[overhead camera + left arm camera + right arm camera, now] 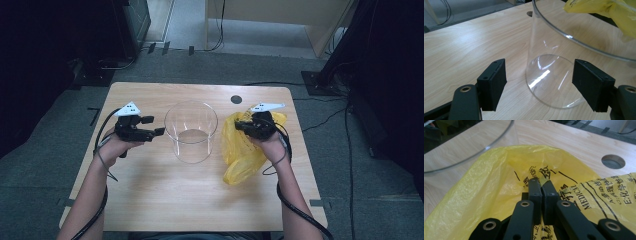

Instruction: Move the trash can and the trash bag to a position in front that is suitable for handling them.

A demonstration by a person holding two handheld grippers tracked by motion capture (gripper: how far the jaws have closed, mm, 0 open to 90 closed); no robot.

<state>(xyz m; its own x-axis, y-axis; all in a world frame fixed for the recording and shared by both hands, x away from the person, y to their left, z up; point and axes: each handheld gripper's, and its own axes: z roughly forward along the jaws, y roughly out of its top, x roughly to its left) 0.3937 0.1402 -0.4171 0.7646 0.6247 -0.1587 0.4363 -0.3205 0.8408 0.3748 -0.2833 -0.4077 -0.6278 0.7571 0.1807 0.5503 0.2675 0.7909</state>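
Beside clear round bin (191, 131), right gripper (541, 185) pinches crinkly bag (486, 195).

Worktop and its surroundings

The light wood worktop (165, 200) has rounded corners and 1 round dark hole (236, 99) near its far edge. It stands on grey carpet floor (45, 170). Beyond it, a pale wooden cabinet (280, 15) stands on the lighter floor, with black cables (327, 117) trailing across the carpet at the right. A dark stand base (320, 82) sits just off the far right corner, and dark equipment (132, 22) stands at the far left.
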